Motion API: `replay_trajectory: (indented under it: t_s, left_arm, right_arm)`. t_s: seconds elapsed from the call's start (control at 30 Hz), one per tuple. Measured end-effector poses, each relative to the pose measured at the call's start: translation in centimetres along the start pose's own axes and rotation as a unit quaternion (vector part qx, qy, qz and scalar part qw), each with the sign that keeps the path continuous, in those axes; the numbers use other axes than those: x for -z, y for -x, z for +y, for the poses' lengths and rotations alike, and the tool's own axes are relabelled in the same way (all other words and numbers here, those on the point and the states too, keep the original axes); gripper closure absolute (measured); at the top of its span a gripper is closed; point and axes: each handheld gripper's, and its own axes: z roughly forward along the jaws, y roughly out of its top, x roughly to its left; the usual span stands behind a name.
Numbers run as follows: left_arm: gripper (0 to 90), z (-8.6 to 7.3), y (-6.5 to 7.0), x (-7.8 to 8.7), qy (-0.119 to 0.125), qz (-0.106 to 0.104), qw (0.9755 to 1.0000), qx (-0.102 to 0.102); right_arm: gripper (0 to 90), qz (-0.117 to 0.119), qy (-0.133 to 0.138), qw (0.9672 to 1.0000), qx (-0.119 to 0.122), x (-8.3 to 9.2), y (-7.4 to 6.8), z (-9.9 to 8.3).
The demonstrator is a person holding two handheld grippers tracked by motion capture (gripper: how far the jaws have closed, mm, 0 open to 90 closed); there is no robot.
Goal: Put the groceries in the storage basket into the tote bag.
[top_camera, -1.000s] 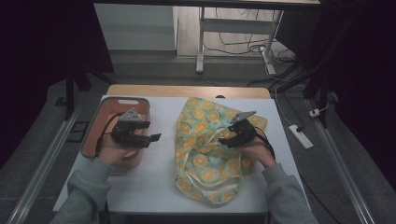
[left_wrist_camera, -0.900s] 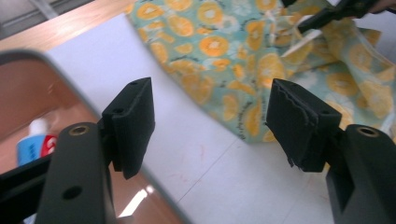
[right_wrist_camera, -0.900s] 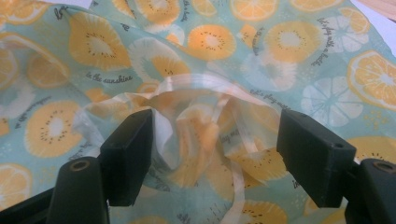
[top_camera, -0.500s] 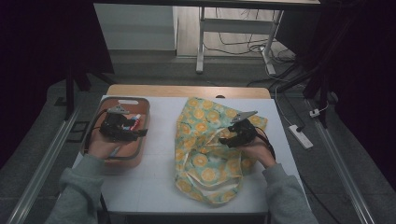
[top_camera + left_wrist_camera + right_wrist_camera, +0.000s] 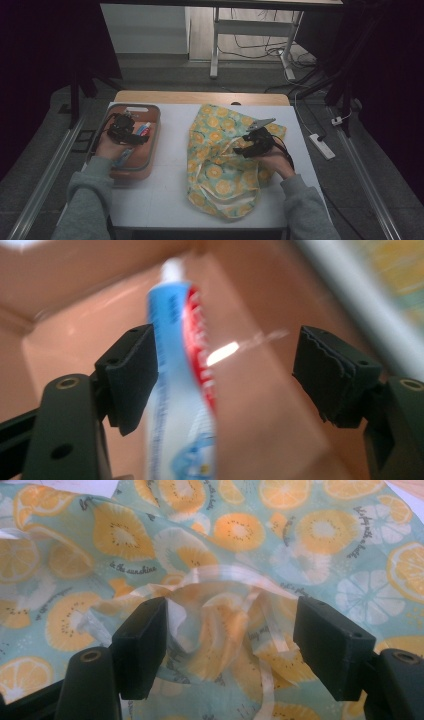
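A red, white and blue toothpaste tube (image 5: 180,390) lies in an orange-brown tray (image 5: 156,145) at the table's left. My left gripper (image 5: 227,375) hangs low inside the tray, tilted down. Its jaws have just been opening and stand wide; the tube lies between them, close by the left pad (image 5: 132,375), not pinched. In the high view that gripper (image 5: 124,131) sits over the tray's far half, beside the tube (image 5: 143,130). My right gripper (image 5: 230,630) rests on a teal bag with orange fruit print (image 5: 220,165). It is open, with bunched cloth and a white ribbon (image 5: 240,575) between its jaws.
The white tabletop (image 5: 170,200) shows between the tray and the bag. A wooden strip (image 5: 200,97) runs along the far edge. Beyond it are a table leg and cables on the floor. A power strip (image 5: 322,146) lies off the right side.
My left gripper has moved left and away from me, from the tray's inner edge to over its far half, and lower into it. The right gripper and the bag have stayed put.
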Motion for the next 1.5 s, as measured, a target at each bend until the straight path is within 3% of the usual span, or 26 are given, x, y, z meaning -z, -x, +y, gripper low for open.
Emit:
replay_trajectory:
  t_s: [0.13,0.27,0.37,0.47,0.57,0.67,0.7,0.77,0.83,0.97,1.17,1.27,1.37,1.5]
  left_arm:
    - [25.8,0.1,-1.0,-1.5,-0.035,0.0,0.9994,0.004]
    - [27.7,0.1,-1.5,-3.4,-0.079,0.01,0.9968,0.004]
    - [33.4,0.0,-1.8,-4.4,-0.107,0.005,0.9943,0.006]
    - [44.2,0.1,-2.5,-4.4,-0.104,-0.003,0.9943,0.026]
    - [46.1,0.0,-2.7,-4.4,-0.104,-0.006,0.994,0.032]
    - [55.9,0.0,-2.8,-4.2,-0.108,-0.001,0.9935,0.035]
    - [55.9,0.0,-2.9,-4.1,-0.107,0.0,0.9936,0.037]
    - [67.1,-0.2,-3.3,-3.7,-0.096,-0.006,0.9944,0.043]
    - [72.0,-0.4,-3.7,-3.5,-0.091,-0.015,0.9944,0.051]
    - [74.2,-0.5,-3.8,-3.3,-0.086,-0.009,0.9948,0.053]
    - [75.3,-0.8,-4.3,-2.6,-0.077,-0.023,0.9951,0.056]
    - [75.4,-0.5,-4.3,-0.8,-0.048,-0.033,0.997,0.051]
    - [75.4,0.3,-3.8,2.1,-0.01,-0.043,0.9984,0.035]
    - [75.4,1.5,-2.6,6.3,0.042,-0.072,0.9964,0.017]
  right_arm:
    - [30.2,0.002,0.0,1.0,-0.001,-0.1,0.0,0.1]
    - [30.2,0.003,-0.003,1.0,0.001,-0.2,-0.1,0.1]
    - [30.2,0.003,-0.003,1.0,0.002,-0.2,-0.1,0.1]
    - [30.1,0.004,-0.005,1.0,0.0,-0.2,0.0,0.0]
    - [30.2,0.004,-0.005,1.0,-0.001,-0.2,0.0,0.0]
    - [30.1,0.004,-0.003,1.0,0.0,-0.1,0.0,0.0]
    - [30.1,0.004,-0.003,1.0,0.0,-0.1,0.0,0.0]
    - [30.1,0.005,-0.002,1.0,0.001,0.0,-0.1,0.1]
    - [30.1,0.005,-0.002,1.0,0.002,0.1,-0.1,0.1]
    - [30.1,0.004,-0.002,1.0,0.002,0.1,0.0,0.1]
    - [30.1,0.003,-0.001,1.0,-0.001,0.2,0.1,0.0]
    - [30.1,0.004,0.002,1.0,-0.002,0.3,0.2,0.0]
    - [29.7,0.009,0.004,0.9999,-0.004,0.4,0.4,-0.1]
    - [28.9,0.021,-0.003,0.9998,0.004,0.3,0.1,0.0]
